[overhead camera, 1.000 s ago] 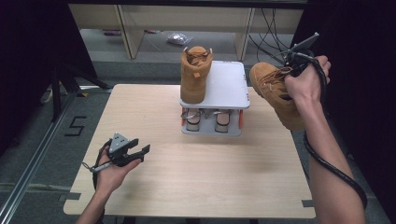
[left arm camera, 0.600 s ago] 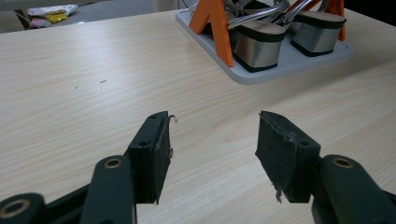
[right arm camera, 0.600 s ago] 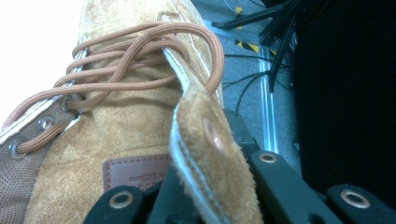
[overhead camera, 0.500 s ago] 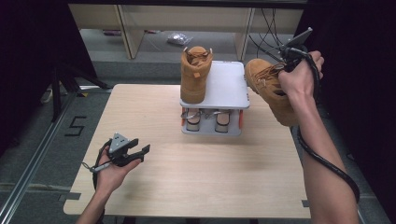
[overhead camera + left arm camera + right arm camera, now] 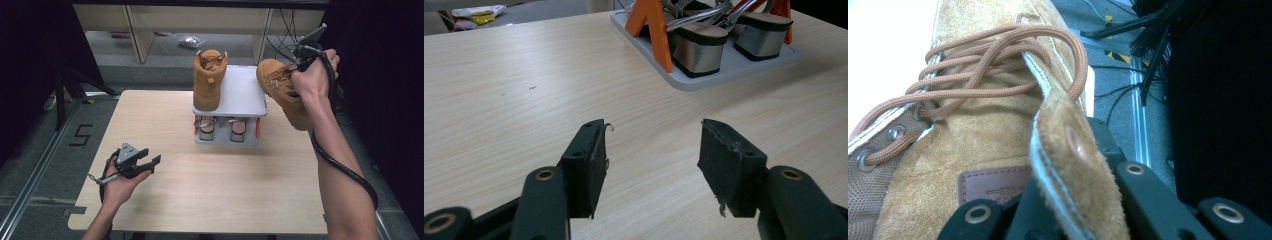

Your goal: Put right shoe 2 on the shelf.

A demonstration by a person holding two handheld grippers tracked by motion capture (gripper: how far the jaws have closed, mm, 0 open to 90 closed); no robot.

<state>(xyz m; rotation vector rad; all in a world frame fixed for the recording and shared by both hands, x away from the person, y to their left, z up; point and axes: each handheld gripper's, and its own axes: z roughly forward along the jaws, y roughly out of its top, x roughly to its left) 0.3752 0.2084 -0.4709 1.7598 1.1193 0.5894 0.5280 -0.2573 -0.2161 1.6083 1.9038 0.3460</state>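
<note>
One tan suede boot (image 5: 209, 79) stands upright on the left half of the grey top plate of a small rack (image 5: 245, 95) at the table's far middle. A second tan boot (image 5: 284, 92) hangs tilted in the air beside the rack's right edge, toe toward the plate. My right gripper (image 5: 296, 64) is shut on the boot's collar flap (image 5: 1073, 165), with brown laces (image 5: 993, 65) just beyond the jaws. My left gripper (image 5: 146, 161) rests low over the table's near left, open, nothing between its jaws (image 5: 651, 155).
The rack's lower shelf (image 5: 729, 70) has orange posts and two metal-and-wood shoe forms (image 5: 701, 47). The wooden table (image 5: 215, 190) spreads bare between my left gripper and the rack. Shelving and cables stand behind the table; a cable trails along the right forearm.
The right hand has carried the held boot leftward, closer to the rack's top plate. The left gripper has stayed where it was.
</note>
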